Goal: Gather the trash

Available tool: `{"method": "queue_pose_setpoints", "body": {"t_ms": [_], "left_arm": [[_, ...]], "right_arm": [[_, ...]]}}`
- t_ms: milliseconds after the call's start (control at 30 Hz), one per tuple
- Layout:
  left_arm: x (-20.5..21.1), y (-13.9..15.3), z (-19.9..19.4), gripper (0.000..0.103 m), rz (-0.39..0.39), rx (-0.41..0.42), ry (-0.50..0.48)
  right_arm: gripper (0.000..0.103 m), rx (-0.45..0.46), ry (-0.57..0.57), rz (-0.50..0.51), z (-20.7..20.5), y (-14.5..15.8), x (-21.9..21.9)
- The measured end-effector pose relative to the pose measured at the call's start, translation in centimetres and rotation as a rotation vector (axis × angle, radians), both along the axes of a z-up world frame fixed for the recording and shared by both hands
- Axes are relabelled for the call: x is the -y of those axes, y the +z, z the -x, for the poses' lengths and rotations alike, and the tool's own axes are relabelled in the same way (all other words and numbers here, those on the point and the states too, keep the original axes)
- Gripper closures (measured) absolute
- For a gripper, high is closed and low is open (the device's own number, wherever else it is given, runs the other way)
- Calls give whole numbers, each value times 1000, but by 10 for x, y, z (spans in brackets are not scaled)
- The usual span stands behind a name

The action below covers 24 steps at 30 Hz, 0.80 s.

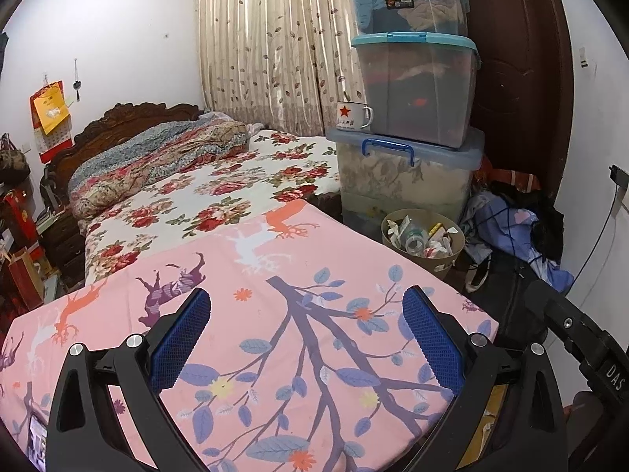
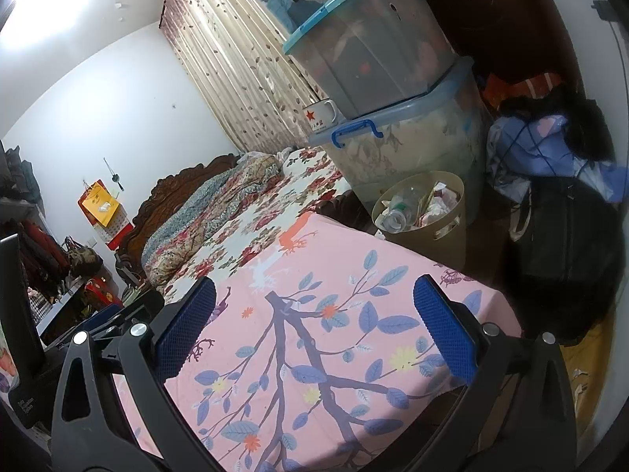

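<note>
A tan wastebasket [image 1: 426, 253] [image 2: 426, 228] stands on the floor beyond the far right corner of the pink-clothed table [image 1: 275, 314] [image 2: 314, 334]. It holds a clear plastic bottle [image 2: 395, 218], wrappers and crumpled paper [image 1: 436, 242]. My left gripper [image 1: 306, 338] hovers open above the pink cloth, nothing between its blue pads. My right gripper [image 2: 314, 334] is likewise open and empty over the same cloth; part of it [image 1: 578, 338] shows at the right edge of the left wrist view. No loose trash shows on the cloth.
Three stacked plastic storage bins [image 1: 409, 118] [image 2: 393, 90] rise behind the basket, an enamel mug [image 1: 354, 115] on the lowest lid. A bed with floral bedding [image 1: 204, 181] abuts the table. Clothes and a black bag [image 2: 566, 236] pile by the brown door [image 1: 519, 59].
</note>
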<state>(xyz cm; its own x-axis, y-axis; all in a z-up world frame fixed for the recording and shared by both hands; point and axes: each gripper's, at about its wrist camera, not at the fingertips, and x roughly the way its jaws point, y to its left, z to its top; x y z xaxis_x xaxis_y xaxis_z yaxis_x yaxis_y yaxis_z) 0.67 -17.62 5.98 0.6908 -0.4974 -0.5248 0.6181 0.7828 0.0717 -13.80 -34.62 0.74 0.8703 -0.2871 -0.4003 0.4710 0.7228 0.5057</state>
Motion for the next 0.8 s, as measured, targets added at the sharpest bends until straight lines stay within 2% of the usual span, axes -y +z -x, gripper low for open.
{"method": "queue_pose_setpoints", "body": {"t_ms": [167,500,800], "left_arm": [[-3,0,-1,9,-11,-9,7],[1,-2,8,9,-58,55,27],[-1,-7,2,9,-62,11,26]], "right_arm": [[3,0,0,1,0,0,0],[3,0,0,0,0,-1,-1],[3,-1,1,-2,-1,-1,-2]]}}
